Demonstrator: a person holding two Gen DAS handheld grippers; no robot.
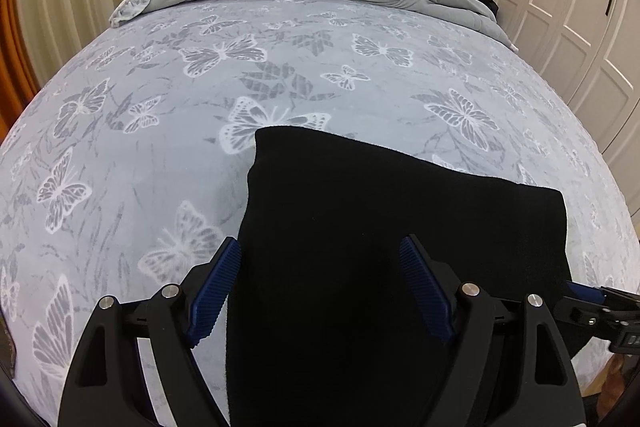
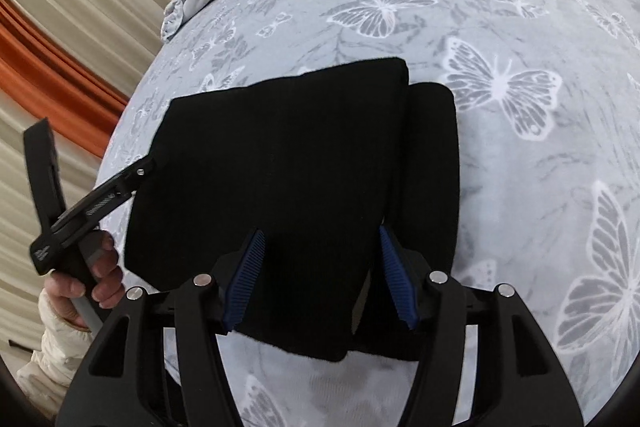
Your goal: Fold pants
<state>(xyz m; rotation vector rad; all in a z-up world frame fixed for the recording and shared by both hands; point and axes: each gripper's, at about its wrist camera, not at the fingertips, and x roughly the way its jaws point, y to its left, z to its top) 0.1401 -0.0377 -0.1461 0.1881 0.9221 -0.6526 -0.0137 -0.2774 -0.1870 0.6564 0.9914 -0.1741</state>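
**Caller:** Both tongs spread wide, gripping nothing. Your left tongs (image 1: 320,291) straddle the near end of the black pants (image 1: 400,227); the right tongs (image 2: 320,279) do the same from their side.

**Spotter:** Where's the garment?

**Caller:** Folded in a stacked bundle on the butterfly bedspread (image 1: 160,155), straight ahead of both tongs, long axis running away from you. An under-layer peeks out on the right tongs' side, so that hand looks nearer for tidying it.
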